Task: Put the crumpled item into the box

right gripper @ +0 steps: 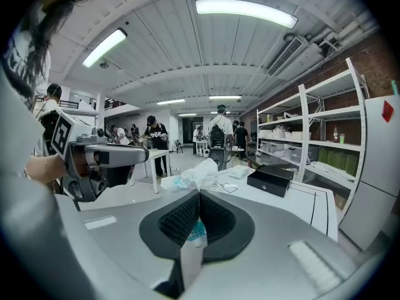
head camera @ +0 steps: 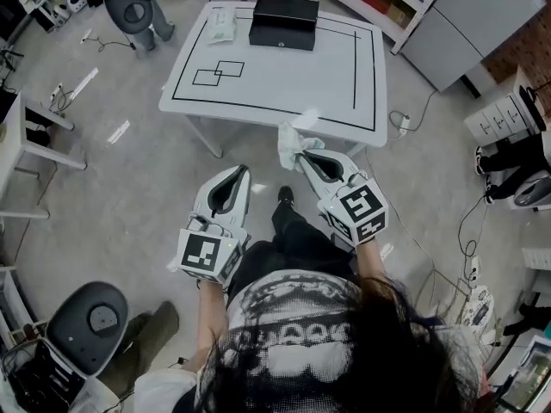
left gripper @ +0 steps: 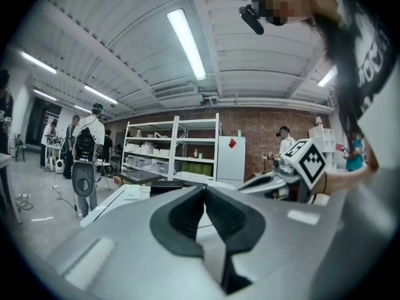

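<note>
The wad sits just below the centre of the head view, pinched in the right tongs, which are clenched on its lower end. In the right gripper view a teal-and-white scrap shows between the closed pads and the rest of the wad billows above them. It is held in the air at the near edge of the white surface. Its long axis runs from the tongs up and slightly left in the frame, and its top overlaps that edge.

The left tongs hover to the left of it, pressed together with nothing between them. They are over the floor, short of the surface.

The black box lies at the far edge of the surface, top centre, with its long side running left to right. A pale packet lies just to its left. Between the wad and the box the surface carries only drawn black outlines: a big rectangle and two small overlapping squares at the left.

A grey chair stands off the far left corner and another is at lower left. Cables trail over the floor at the right, near a grey cabinet at upper right.
</note>
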`<state>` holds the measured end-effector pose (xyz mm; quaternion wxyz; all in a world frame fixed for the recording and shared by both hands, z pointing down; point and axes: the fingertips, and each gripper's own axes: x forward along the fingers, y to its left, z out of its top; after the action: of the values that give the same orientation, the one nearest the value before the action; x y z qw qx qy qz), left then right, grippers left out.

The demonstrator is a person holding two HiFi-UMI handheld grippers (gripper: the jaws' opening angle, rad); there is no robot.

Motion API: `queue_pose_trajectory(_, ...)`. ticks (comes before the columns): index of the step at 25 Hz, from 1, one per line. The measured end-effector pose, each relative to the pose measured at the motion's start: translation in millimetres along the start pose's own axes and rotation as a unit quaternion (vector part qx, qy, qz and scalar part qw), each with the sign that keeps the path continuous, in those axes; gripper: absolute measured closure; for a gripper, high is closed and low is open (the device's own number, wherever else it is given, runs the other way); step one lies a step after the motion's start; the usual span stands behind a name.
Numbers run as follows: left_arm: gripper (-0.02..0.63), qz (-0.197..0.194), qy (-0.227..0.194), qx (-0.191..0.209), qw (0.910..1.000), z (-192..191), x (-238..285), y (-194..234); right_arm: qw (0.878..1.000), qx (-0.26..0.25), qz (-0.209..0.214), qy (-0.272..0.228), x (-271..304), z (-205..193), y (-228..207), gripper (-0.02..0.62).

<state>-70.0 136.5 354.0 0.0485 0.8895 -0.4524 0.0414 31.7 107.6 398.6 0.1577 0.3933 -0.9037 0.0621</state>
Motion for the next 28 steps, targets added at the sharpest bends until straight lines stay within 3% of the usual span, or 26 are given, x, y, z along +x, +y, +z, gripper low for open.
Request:
queue_pose_trajectory(15,0.606,0.017,0.000,0.013,0.9998,28.1,146.3,93.0,0.999,0.002,0.035,0.009,118.9,29.1,-117.9,0.591)
queue_pose_trajectory(28,0.606,0.008,0.023,0.016,0.9996,24.4,230.6,119.9,0.999,0.011,0.043,0.018,165.6,28.5,-186.4,0.591)
